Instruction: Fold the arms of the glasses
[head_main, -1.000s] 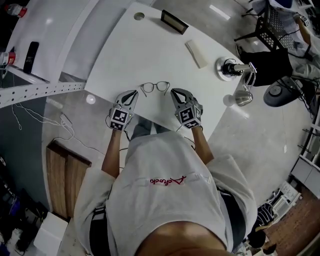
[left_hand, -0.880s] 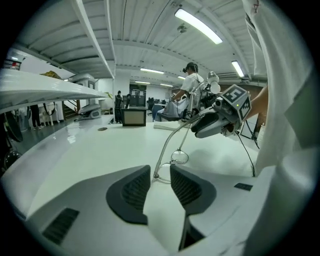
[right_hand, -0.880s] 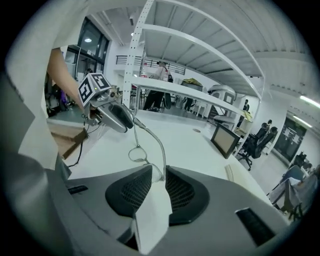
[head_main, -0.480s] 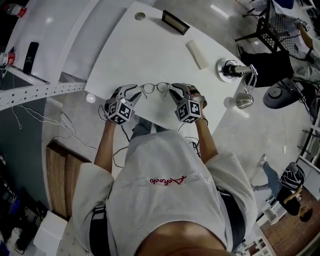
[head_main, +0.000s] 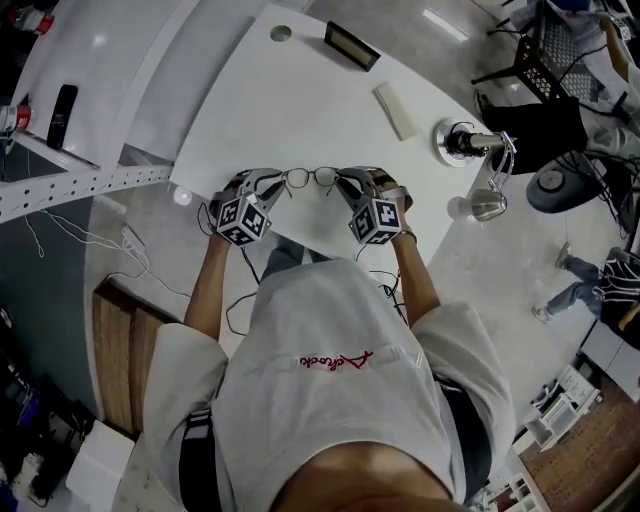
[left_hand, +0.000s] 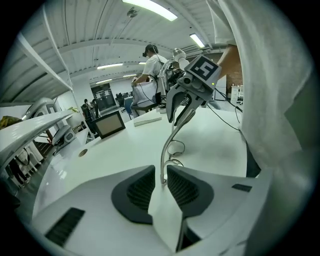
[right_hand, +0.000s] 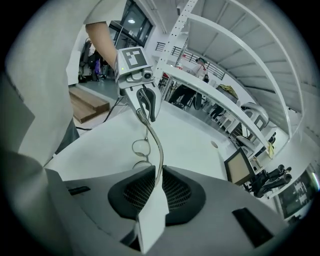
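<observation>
From the head view, the glasses (head_main: 310, 177) lie between my two grippers at the near edge of the table (head_main: 300, 90). The left gripper (head_main: 272, 184) is at their left end and the right gripper (head_main: 346, 184) at their right end. Both marker cubes are turned up towards me.

In the left gripper view, the tip of one thin metal arm stands between the pads of the left gripper (left_hand: 159, 176). The jaws are closing, with a sliver of gap showing beside the wire, so I don't read a firm pinch. Beyond the tip, the frame runs across to the right gripper facing me, with the lenses low over the table between us.

In the right gripper view, the other arm's tip sits between the pads of the right gripper (right_hand: 156, 181). These jaws are closing too, and the pads meet the wire on both sides. The arm curves up and away to the left gripper opposite, with the lenses below it, just left of the arm.
</observation>
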